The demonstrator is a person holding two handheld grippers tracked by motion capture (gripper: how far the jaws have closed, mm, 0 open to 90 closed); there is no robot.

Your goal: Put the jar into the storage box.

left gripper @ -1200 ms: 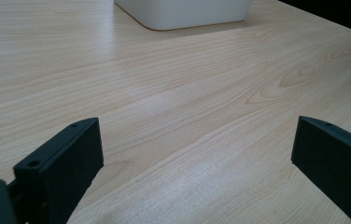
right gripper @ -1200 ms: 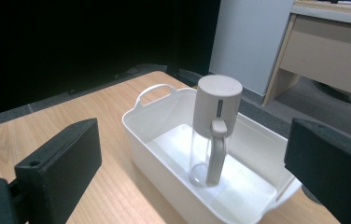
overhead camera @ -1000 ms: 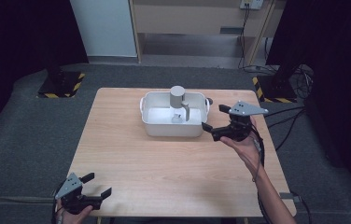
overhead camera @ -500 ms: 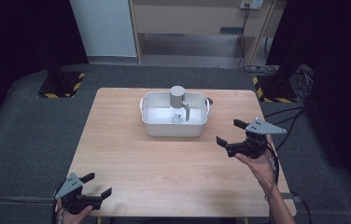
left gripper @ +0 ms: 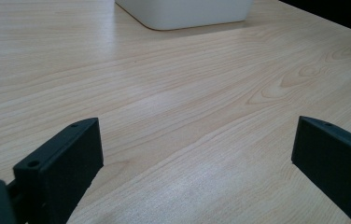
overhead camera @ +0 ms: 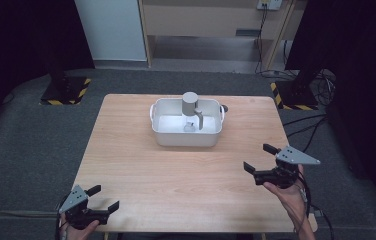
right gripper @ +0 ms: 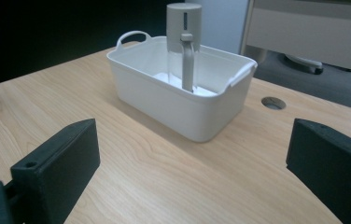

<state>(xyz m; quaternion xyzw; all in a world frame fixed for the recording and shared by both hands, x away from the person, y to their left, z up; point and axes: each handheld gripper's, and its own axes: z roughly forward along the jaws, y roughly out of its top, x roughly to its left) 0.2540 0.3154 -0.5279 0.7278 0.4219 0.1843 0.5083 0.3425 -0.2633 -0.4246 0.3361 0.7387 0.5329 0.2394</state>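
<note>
- Spreading pale and woody under everything: table, ringed by grey floor.
- Sitting near the far edge of the table: white tub, with grey bottle standing upright inside.
- Hovering over the near right part, well apart from the tub: right tongs, gaping wide, gripping nothing.
- Hanging at the near left corner: left tongs, likewise spread and empty.

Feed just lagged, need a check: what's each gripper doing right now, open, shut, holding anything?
Left gripper: open, holding nothing, at the table's near left corner.
Right gripper: open, holding nothing, short of the white tub.
</note>
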